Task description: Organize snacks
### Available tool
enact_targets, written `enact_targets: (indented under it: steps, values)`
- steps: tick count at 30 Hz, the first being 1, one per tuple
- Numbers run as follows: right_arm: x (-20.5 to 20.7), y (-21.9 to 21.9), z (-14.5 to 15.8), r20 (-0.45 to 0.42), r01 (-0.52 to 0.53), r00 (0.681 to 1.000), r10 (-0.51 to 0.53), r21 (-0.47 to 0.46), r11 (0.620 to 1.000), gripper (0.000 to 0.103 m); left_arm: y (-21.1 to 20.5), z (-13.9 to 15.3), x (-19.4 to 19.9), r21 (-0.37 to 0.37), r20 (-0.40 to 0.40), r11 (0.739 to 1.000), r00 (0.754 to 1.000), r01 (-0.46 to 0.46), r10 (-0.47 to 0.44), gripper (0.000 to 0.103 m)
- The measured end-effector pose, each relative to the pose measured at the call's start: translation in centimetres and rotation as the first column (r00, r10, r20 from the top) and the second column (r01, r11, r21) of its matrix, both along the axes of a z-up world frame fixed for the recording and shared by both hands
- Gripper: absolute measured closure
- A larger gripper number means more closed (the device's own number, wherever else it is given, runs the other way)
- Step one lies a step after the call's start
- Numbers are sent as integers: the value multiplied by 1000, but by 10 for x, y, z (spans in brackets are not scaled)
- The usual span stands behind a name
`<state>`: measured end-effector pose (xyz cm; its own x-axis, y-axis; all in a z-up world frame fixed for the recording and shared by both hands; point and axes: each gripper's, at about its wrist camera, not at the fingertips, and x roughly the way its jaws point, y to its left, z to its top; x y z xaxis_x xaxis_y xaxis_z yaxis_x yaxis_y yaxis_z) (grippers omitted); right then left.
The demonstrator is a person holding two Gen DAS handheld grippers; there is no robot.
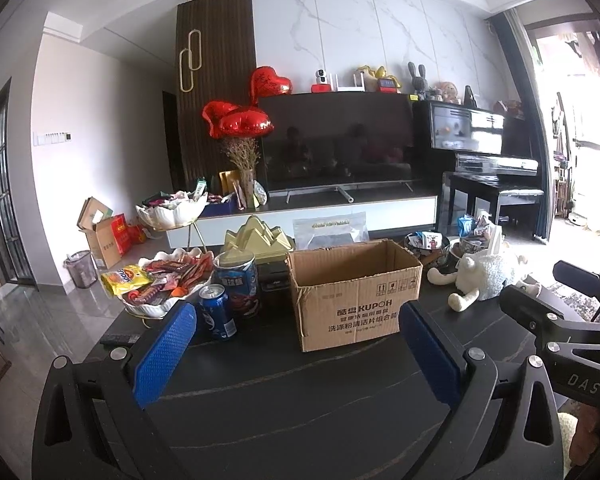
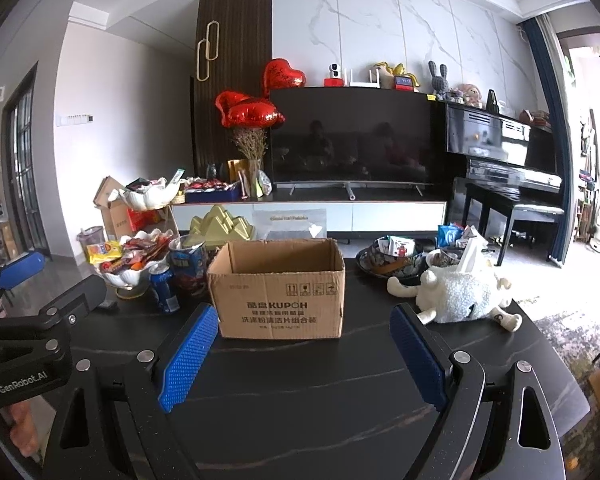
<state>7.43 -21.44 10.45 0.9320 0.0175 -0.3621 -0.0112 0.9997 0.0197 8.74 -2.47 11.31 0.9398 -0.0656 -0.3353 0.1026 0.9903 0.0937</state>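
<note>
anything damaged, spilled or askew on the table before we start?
The cardboard box has a torn, crumpled front-left corner and its flaps are gone or folded in. The white plush sheep lies sprawled on its side beside the box. Snack packets overhang the white shell dish. No spill visible.

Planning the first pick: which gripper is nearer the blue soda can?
Left. The left gripper sits just short of the can, beside its left finger. The right gripper faces the box, with the can well off to its left.
</note>
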Motion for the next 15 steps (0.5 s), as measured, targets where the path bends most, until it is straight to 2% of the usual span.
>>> enact_targets:
  steps: [15]
  values:
    - [0, 3, 0, -11, -13, 1000, 13, 3, 1000, 14, -1, 0, -3, -3, -4, 1000, 1000, 0, 0, 0]
